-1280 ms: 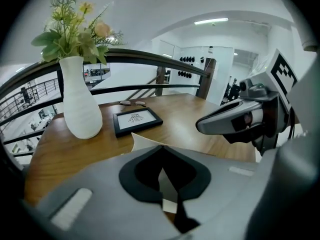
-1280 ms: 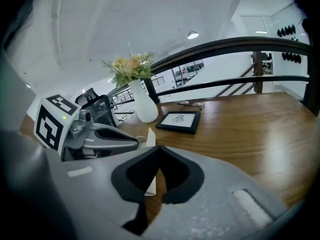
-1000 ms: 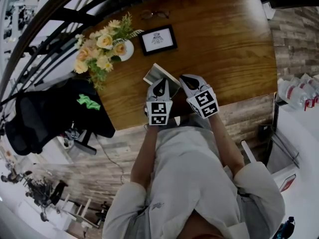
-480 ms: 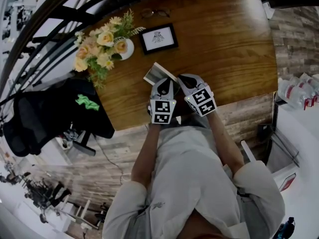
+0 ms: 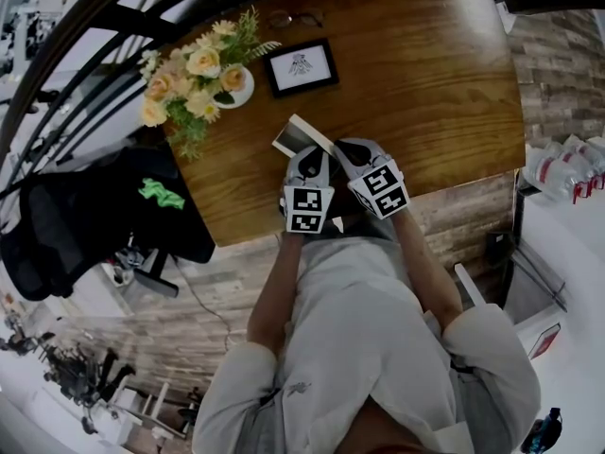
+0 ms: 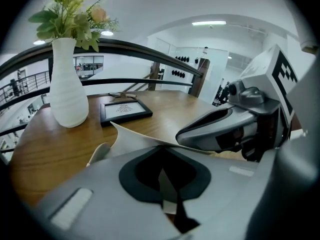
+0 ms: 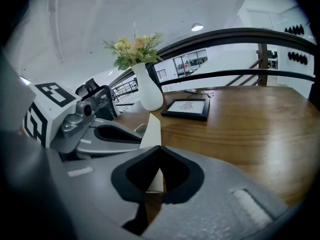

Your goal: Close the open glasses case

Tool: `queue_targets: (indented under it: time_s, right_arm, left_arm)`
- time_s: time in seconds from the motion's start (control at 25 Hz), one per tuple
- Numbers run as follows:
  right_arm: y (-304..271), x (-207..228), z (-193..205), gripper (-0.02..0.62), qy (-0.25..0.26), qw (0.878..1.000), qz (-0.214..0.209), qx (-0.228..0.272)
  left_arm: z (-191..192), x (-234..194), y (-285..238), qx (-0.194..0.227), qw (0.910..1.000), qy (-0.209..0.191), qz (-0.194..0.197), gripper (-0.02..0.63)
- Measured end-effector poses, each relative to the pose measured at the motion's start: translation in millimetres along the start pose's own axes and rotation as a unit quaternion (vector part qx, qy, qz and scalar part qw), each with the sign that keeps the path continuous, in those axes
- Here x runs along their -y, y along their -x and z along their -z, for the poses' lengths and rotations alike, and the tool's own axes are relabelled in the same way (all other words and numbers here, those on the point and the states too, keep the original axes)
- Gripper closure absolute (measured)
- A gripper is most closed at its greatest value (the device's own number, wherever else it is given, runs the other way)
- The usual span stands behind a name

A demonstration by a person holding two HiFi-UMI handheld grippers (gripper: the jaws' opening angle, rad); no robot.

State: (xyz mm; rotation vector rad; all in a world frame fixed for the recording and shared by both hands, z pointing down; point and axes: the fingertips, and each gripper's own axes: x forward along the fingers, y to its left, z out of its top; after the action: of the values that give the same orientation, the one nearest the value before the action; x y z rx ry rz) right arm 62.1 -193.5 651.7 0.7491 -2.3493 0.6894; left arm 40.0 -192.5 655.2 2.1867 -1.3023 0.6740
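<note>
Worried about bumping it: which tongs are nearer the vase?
Left. The left tongs grip the glasses case on the side toward the vase; right tongs grip it beside them, farther off.

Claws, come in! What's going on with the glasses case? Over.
Both shut on the glasses case: left claw, right claw. Case open, flap up. Picture frame and vase farther back, not in the way.

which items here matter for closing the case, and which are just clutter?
In the job:
- glasses case, flap up
- left hand-held gripper, shut on the case
- right hand-held gripper, shut on the case

Lying about:
- vase of flowers
- picture frame
- glasses, at the far edge
- water bottles, off to the right
</note>
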Motion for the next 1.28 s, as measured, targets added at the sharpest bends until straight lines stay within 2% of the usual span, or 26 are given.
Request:
queue_targets:
  time_s: [1.28]
  right_arm:
    - [2.3,-30.2,7.0,0.592,0.004,1.000,0.010,0.003]
  left_arm:
    - [20.4,-1.9,24.5,0.004,0.9999,0.006,0.013,0.587]
